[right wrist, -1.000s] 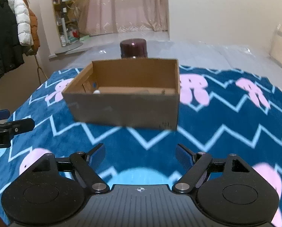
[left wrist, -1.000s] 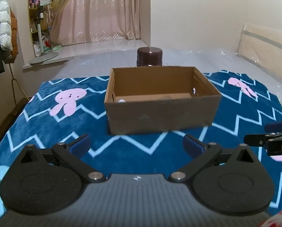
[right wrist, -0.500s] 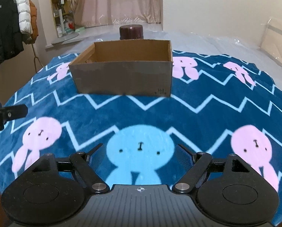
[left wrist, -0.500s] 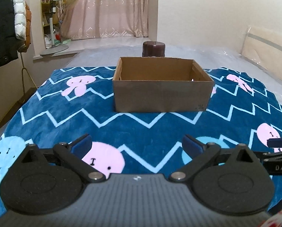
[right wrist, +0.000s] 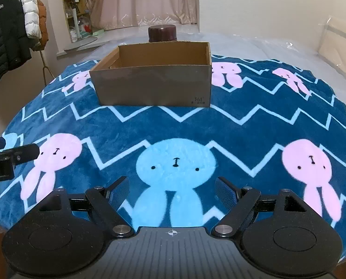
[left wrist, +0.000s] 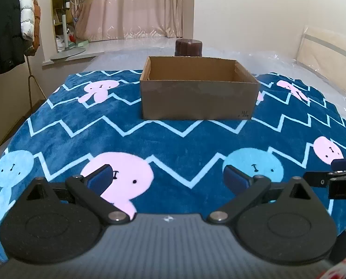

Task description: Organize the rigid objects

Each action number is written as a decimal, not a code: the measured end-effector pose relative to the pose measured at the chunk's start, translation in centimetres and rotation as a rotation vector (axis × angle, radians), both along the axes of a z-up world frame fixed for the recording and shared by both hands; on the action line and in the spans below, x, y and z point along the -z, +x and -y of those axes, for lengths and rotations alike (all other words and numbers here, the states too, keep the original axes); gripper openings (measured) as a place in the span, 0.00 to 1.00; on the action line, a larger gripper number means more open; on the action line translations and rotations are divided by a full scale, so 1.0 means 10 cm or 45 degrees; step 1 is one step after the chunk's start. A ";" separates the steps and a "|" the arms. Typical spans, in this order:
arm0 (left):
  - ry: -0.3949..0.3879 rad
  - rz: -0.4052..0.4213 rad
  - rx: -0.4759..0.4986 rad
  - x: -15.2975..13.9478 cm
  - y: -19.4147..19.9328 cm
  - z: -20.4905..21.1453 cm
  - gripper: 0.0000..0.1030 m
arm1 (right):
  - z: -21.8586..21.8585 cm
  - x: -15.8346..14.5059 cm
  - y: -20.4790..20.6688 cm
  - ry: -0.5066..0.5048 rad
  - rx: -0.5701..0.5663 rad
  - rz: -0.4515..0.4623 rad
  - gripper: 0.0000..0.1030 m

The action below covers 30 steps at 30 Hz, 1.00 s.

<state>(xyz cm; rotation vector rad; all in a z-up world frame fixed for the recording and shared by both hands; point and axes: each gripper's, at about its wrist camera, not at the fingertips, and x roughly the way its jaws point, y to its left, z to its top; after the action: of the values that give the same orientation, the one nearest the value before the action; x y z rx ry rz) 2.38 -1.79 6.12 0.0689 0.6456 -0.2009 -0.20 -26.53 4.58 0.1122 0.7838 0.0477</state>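
Observation:
An open brown cardboard box (left wrist: 198, 100) stands on the blue rabbit-print blanket (left wrist: 173, 144); it also shows in the right wrist view (right wrist: 153, 88). Its floor is hidden by the near wall. A dark brown round-lidded jar (left wrist: 188, 47) stands right behind the box, also seen in the right wrist view (right wrist: 162, 33). My left gripper (left wrist: 168, 177) is open and empty, well short of the box. My right gripper (right wrist: 172, 189) is open and empty, also well back. Each gripper's tip shows at the edge of the other's view.
The blanket (right wrist: 173, 127) lies on a bed covered with clear plastic sheet (left wrist: 289, 69). A headboard (left wrist: 331, 44) is at the right. Coats hang on a rack (left wrist: 8, 23) at the left. A fan base and shelf (left wrist: 66, 34) stand by the curtain.
Both grippers have pulled back from the box toward the near edge of the blanket. The box now looks smaller and farther. Both stay open and empty.

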 end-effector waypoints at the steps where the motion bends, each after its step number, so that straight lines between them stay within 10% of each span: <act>1: 0.000 -0.002 0.000 0.00 0.00 0.00 0.97 | 0.00 0.00 0.00 0.000 -0.001 0.001 0.76; 30: 0.026 -0.048 0.002 0.16 0.07 0.06 0.97 | 0.06 0.13 0.04 0.038 0.031 -0.043 0.76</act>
<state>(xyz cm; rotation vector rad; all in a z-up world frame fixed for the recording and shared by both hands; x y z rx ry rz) 3.10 -2.41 4.52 0.0850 0.6852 -0.1974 0.20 -27.11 3.28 0.1514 0.8153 0.0351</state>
